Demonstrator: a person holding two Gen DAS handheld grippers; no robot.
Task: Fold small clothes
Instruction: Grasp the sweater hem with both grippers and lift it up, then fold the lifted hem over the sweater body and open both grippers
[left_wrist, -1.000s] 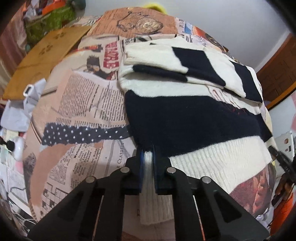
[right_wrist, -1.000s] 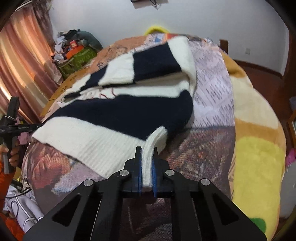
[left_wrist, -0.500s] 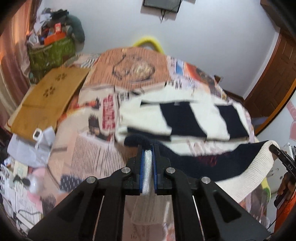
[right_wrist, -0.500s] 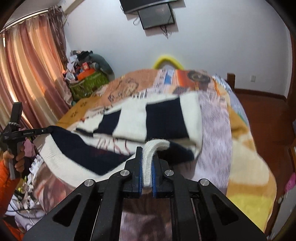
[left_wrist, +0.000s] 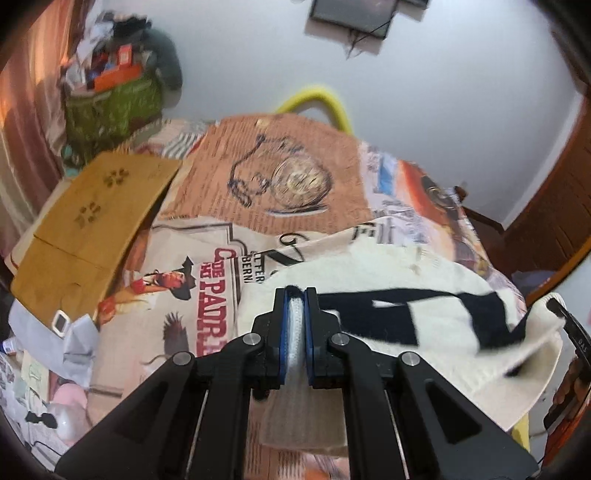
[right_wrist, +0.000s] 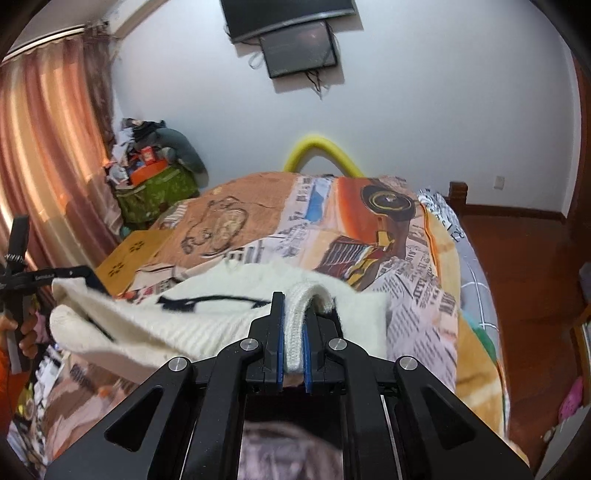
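A cream and navy striped knit sweater (left_wrist: 391, 288) lies on a bed with a newspaper-print cover (left_wrist: 280, 184). My left gripper (left_wrist: 295, 306) is shut on the sweater's cream ribbed hem at its left corner. My right gripper (right_wrist: 294, 314) is shut on the hem's other corner; the sweater (right_wrist: 207, 314) spans between the two, lifted over its upper part. The right gripper (left_wrist: 569, 325) shows at the right edge of the left wrist view, and the left gripper (right_wrist: 55, 275) at the left edge of the right wrist view.
A wooden board (left_wrist: 92, 221) leans at the bed's left side. A green bag of clutter (right_wrist: 155, 184) stands by the curtain (right_wrist: 48, 147). A yellow foam arc (right_wrist: 321, 151) sits at the bed's head. A screen (right_wrist: 295, 44) hangs on the wall. Wooden floor (right_wrist: 524, 266) lies right.
Both grippers have lifted the hem off the bed and carried it forward over the upper part of the sweater. The navy middle band is now mostly covered.
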